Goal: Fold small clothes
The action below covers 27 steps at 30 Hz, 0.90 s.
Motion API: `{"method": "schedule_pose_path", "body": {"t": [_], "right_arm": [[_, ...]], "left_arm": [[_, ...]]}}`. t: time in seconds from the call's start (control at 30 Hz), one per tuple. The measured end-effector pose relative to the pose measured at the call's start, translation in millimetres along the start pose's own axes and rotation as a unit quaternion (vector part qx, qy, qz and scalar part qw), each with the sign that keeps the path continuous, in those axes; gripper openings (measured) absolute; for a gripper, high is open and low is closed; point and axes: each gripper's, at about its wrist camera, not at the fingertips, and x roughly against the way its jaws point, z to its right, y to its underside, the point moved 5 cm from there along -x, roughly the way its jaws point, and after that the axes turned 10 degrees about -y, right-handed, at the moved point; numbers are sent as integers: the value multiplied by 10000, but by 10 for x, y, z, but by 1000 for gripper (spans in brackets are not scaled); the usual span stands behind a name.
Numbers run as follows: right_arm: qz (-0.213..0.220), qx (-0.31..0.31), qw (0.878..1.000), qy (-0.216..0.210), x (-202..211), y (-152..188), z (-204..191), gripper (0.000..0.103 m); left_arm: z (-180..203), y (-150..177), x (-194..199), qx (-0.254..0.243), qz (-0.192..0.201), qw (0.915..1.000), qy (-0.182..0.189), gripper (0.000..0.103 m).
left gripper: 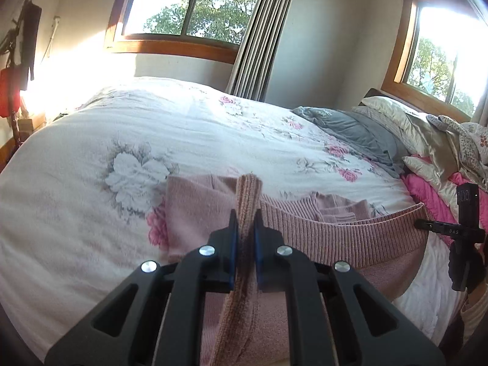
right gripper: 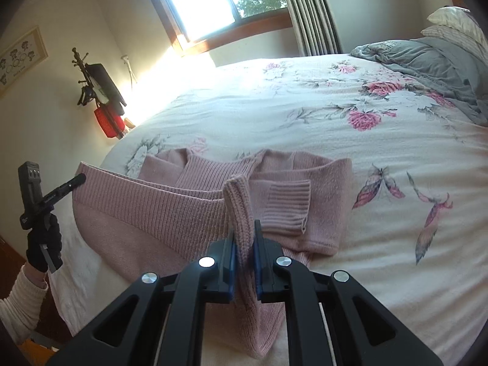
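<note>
A small pink knit sweater (left gripper: 195, 207) (right gripper: 305, 189) lies on the floral bedspread, its sleeves laid over the body. Its ribbed hem (left gripper: 350, 235) (right gripper: 158, 204) is lifted off the bed and stretched between both grippers. My left gripper (left gripper: 246, 219) is shut on one corner of the hem, a fold of ribbing standing up between its blue pads. My right gripper (right gripper: 244, 231) is shut on the other hem corner in the same way. Each gripper shows in the other's view: the right one (left gripper: 427, 225) at the far right edge, the left one (right gripper: 80, 178) at the far left, held by a gloved hand (right gripper: 45, 244).
The white bedspread (right gripper: 381, 213) with pink roses stretches ahead and to the right. A grey garment (left gripper: 357, 128) and stacked pillows (left gripper: 393, 113) sit at the head of the bed. A pink quilt (left gripper: 427, 189) lies beside them. A coat rack with a red bag (right gripper: 106, 122) stands at the wall.
</note>
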Motion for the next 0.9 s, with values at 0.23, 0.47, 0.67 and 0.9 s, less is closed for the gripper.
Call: {"method": "schedule_pose_path", "body": {"t": [0.23,0.47,0.67,0.9], "right_arm": [[181,-385,9990,144,-230,-550,360,9],[48,-679,9969,394,-667,-819,769,9],[-149,-944,9940,538,-1061,-804,1059,9],[-440,-1160,9886,849,-1398,-671,1316,9]], "left_arm": [[-4,-510,-550,-19,156,9995,-263,8],[-55,-633,-1204,41,-146,9990,-430,8],[-130,-453,-1799,49,-588,9961,-663,8],[-334,-220,-2206,269,-1049,9888,-1031,15]]}}
